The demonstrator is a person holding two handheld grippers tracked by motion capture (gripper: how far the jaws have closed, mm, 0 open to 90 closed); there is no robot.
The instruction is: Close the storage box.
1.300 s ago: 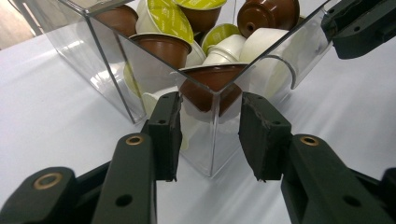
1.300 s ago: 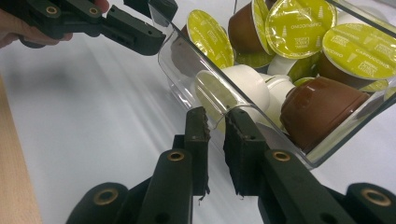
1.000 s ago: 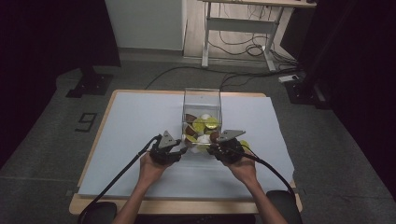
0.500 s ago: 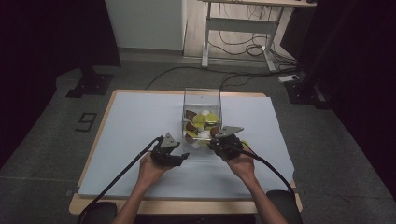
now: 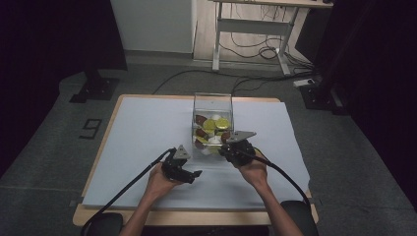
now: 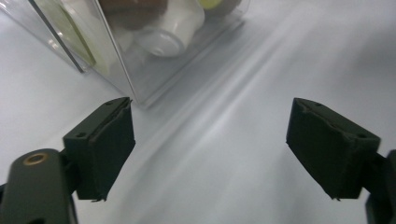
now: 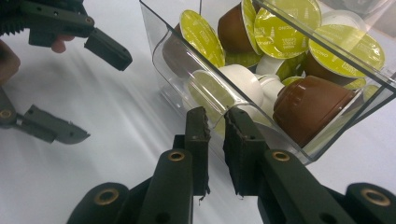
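- While the clear box (image 5: 212, 123) of coffee capsules (image 7: 306, 105) stands mid-table on the white sheet (image 5: 147, 128), the right gripper (image 7: 215, 122) pinches its near wall between narrow jaws; that thin, smooth wall could slip free.
- The left gripper (image 6: 210, 135), its jaws just opened wide with nothing between them, sits beside the box's corner; a one-sided pull may tip the box.
- Capsules could then spill out.

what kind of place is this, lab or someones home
Most likely a lab or recording workspace: a table under a white sheet, dark curtains around it, cables across grey flooring, and a bare desk frame behind.
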